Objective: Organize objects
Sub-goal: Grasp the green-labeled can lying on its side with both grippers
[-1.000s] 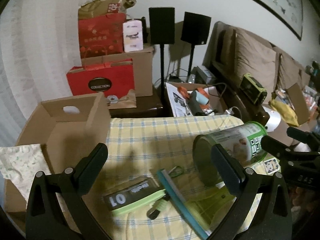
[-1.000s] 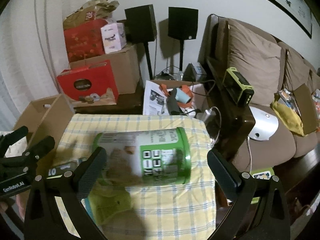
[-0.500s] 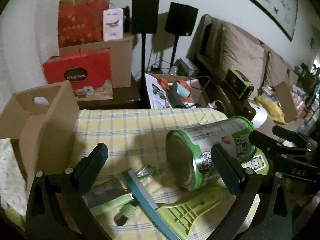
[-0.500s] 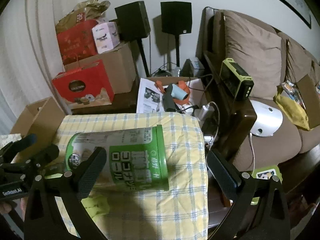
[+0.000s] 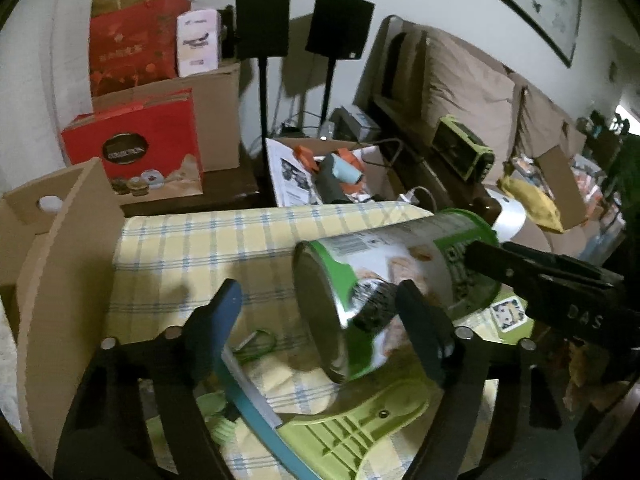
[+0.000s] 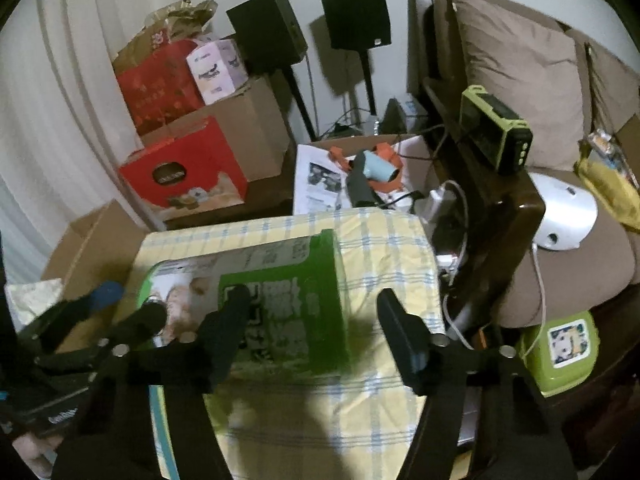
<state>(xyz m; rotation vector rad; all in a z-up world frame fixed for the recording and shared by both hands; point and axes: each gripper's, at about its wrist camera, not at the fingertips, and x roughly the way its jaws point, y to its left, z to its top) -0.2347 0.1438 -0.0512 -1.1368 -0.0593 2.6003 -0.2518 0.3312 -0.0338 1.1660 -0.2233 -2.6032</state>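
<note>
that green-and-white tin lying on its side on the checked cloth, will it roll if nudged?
Probably: the green-and-white cylindrical metal can lies on its side, so its curved wall can roll. The soft yellow checked cloth may slow it. Its glossy label looks slippery for the open right gripper straddling it.

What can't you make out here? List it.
Cardboard box interior: left wrist view, its near wall hides it.
Can label text: right wrist view, blurred, behind the right tongs.
Can's contact with the cloth: both views, hidden by the can.
Green plastic piece: left wrist view, crossed by left tongs.
</note>
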